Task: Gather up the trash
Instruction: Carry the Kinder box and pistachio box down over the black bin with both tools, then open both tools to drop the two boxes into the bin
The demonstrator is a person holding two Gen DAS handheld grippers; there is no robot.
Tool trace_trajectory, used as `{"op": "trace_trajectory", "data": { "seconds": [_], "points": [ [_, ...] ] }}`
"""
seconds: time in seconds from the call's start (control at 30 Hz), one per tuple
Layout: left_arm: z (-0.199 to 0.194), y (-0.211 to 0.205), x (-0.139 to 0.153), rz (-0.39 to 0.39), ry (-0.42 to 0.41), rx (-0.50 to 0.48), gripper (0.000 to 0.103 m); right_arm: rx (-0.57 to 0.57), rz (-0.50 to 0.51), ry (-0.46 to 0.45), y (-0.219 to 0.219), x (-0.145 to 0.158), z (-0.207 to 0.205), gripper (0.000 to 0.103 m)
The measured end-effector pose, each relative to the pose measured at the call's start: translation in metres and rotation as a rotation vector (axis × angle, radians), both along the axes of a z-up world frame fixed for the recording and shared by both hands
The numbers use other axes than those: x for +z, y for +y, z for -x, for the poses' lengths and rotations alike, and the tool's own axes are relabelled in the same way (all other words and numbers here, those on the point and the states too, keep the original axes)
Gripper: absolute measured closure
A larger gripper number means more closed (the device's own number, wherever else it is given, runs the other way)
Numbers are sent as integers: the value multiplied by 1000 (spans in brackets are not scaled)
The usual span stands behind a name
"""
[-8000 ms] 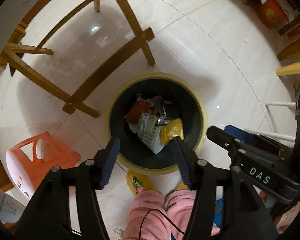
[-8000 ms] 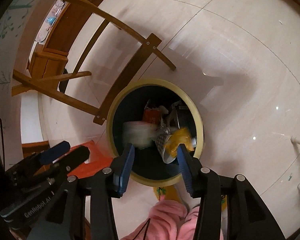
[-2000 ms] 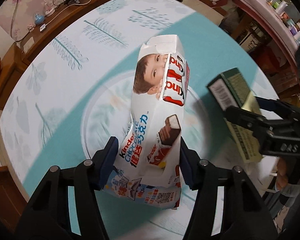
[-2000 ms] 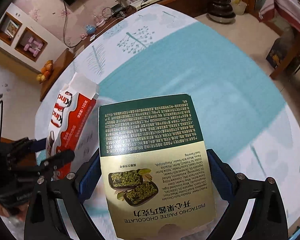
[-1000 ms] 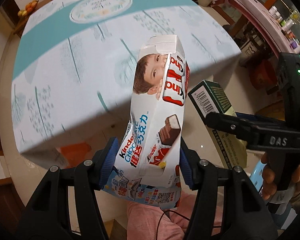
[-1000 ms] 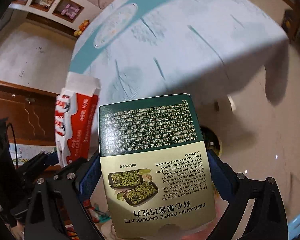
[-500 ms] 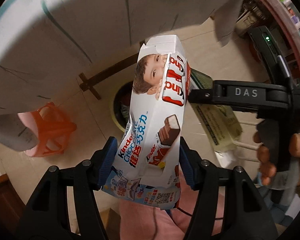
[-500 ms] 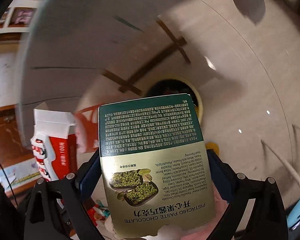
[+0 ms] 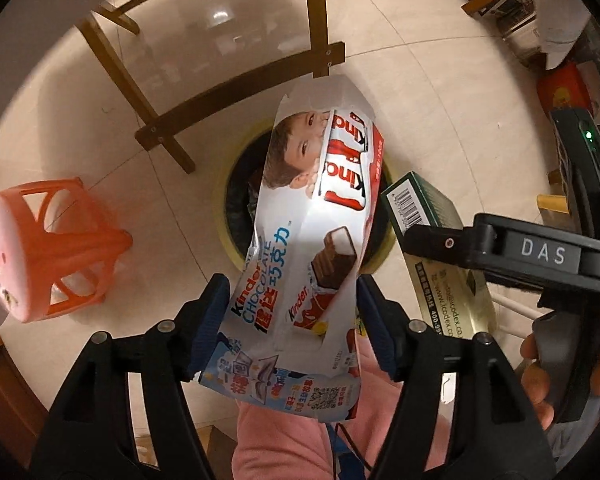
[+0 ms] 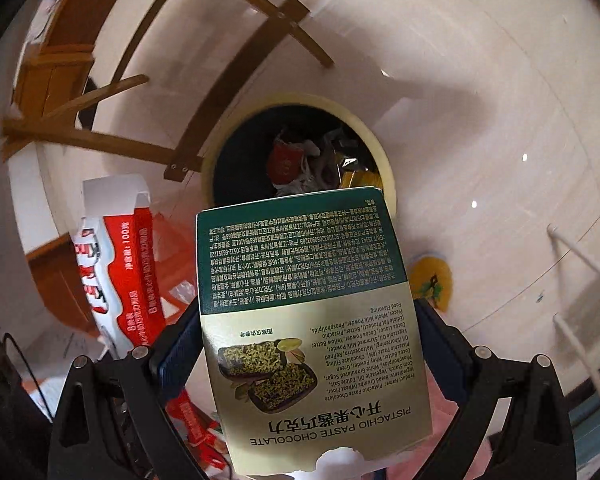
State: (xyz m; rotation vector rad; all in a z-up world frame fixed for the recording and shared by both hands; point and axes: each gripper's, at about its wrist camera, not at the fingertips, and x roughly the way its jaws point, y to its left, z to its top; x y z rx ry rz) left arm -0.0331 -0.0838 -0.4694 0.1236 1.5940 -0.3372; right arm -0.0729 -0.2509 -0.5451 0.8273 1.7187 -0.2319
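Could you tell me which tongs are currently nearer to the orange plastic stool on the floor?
Left. The left tongs hang just right of the orange stool; the right tongs sit farther right, beyond the left ones.

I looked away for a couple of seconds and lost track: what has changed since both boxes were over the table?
Both grippers swung off the table and down over the trash bin. Unchanged: the left gripper grips the Kinder box and the right gripper the pistachio chocolate box; nothing released.
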Motion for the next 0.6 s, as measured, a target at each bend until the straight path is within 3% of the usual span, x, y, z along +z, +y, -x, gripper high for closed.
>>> {"op": "trace_trajectory", "data": {
  "seconds": [0.33, 0.43, 0.53, 0.6],
  "points": [
    [-20, -3, -35, 20, 20, -2, 36, -105, -61, 50, -6, -49, -17, 4],
    [-24, -1, -43, 41, 29, 7, 33, -133, -57, 20, -7, -62, -24, 3],
    [-27, 3, -47, 36, 6, 20, 18, -135, -49, -16, -6, -70, -32, 3],
    [-32, 9, -55, 40, -10, 33, 17, -127, -48, -36, -4, -72, -34, 1]
  ]
}}
